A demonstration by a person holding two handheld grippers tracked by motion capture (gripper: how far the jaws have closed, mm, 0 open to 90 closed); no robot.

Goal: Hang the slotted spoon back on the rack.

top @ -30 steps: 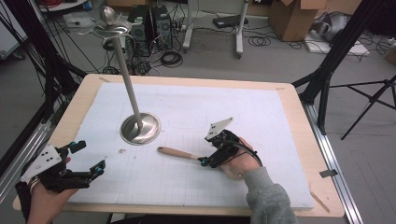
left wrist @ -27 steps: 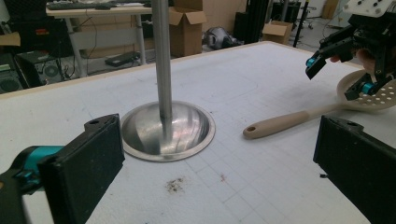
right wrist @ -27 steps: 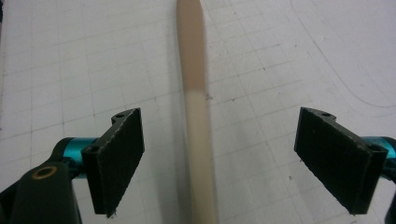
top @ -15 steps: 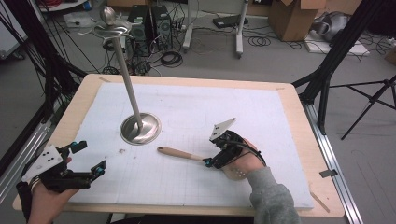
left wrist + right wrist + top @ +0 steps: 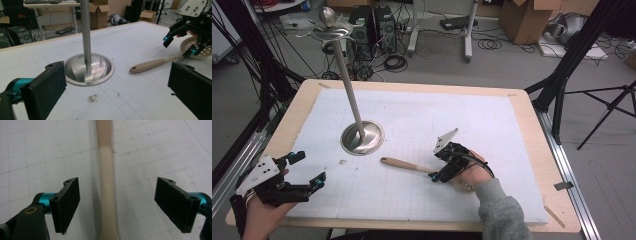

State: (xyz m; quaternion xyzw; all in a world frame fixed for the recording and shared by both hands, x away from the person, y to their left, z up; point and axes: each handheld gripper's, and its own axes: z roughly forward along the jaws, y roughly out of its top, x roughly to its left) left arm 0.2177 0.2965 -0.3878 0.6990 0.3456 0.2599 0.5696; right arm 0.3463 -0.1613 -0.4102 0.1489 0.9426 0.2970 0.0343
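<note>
A beige slotted spoon (image 5: 404, 165) lies flat on the white mat, handle toward the left; its perforated head (image 5: 200, 47) lies under the right hand. My right gripper (image 5: 436, 167) hangs over the handle (image 5: 106, 170), which runs between its two pads without touching either. Its jaws have just been closing a little but still stand wide apart. My left gripper (image 5: 310, 168) rests open at the mat's front left corner with nothing between its pads (image 5: 47, 87). From there the right gripper (image 5: 179, 45) appears at the far right.
A metal stand with a round dished base (image 5: 362, 137) and a tall thin pole rises at the mat's left middle, close to the spoon handle's tip. The wooden table rim (image 5: 532, 125) frames the mat. A small dark smudge (image 5: 92, 98) marks the mat.
The right gripper has settled slightly lower over the spoon handle and its jaws look a little narrower. The left gripper and the spoon have not moved.
</note>
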